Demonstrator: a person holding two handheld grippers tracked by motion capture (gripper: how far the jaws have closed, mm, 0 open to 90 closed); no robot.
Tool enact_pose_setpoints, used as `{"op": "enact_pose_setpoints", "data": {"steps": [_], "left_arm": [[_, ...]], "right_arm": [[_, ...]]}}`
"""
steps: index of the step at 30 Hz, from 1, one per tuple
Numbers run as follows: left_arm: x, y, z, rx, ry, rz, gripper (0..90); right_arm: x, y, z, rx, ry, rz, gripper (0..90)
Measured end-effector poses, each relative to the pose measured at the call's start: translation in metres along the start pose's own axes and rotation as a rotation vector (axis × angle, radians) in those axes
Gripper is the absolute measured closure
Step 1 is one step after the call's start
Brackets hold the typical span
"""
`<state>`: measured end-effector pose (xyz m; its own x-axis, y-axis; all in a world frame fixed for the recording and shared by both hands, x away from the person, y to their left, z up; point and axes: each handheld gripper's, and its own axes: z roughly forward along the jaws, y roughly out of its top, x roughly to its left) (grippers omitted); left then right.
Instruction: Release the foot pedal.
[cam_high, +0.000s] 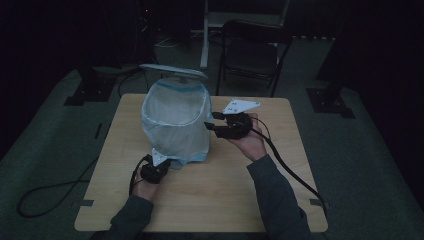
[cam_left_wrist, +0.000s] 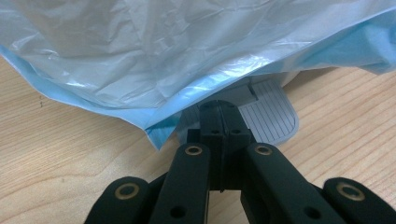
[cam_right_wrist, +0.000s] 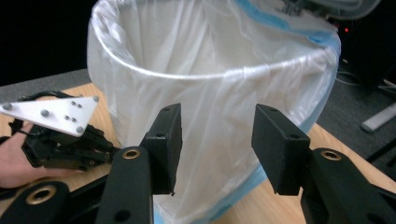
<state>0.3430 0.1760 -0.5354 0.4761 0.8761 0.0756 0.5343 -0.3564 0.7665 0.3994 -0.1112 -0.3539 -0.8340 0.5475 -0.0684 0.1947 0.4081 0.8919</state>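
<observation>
A pedal bin lined with a thin white and blue plastic bag stands at the back of the wooden table, its lid raised. My left gripper is shut with nothing between its jaws, and its tip rests on the bin's grey ribbed pedal under the bag's hanging blue edge. It lies at the bin's near left foot in the high view. My right gripper is open just short of the bag's side wall below the rim, to the bin's right.
A dark folding chair stands beyond the table's far edge. Black cables trail from both grippers over the table, one off the right side. Bare tabletop lies in front of the bin. The surrounding room is dim.
</observation>
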Motion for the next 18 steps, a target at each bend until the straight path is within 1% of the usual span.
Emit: {"op": "enact_pose_setpoints", "data": {"steps": [2, 7, 8, 11, 12, 17, 18], "left_arm": [[0.0, 0.0, 0.0, 0.003, 0.004, 0.001, 90.0], [-0.001, 0.001, 0.0, 0.004, 0.009, 0.004, 90.0], [-0.001, 0.002, 0.0, 0.005, 0.008, 0.004, 90.0], [-0.001, 0.002, 0.0, 0.005, 0.008, 0.003, 90.0], [-0.001, 0.002, 0.0, 0.003, 0.007, -0.001, 90.0], [-0.001, 0.002, -0.002, -0.002, 0.02, 0.0, 88.5], [-0.001, 0.002, -0.002, -0.002, 0.023, -0.001, 88.3]], "right_arm": [[0.0, -0.003, 0.0, -0.005, 0.008, 0.0, 51.8], [-0.001, -0.01, 0.0, -0.001, 0.006, 0.006, 51.8], [-0.001, -0.015, 0.0, 0.007, 0.002, 0.013, 51.6], [-0.001, -0.023, -0.001, 0.014, 0.003, 0.028, 51.5], [-0.001, -0.025, -0.001, 0.023, 0.0, 0.027, 51.5], [-0.001, -0.04, -0.001, 0.049, 0.002, 0.036, 51.2], [0.0, -0.042, -0.001, 0.052, 0.004, 0.044, 51.2]]}}
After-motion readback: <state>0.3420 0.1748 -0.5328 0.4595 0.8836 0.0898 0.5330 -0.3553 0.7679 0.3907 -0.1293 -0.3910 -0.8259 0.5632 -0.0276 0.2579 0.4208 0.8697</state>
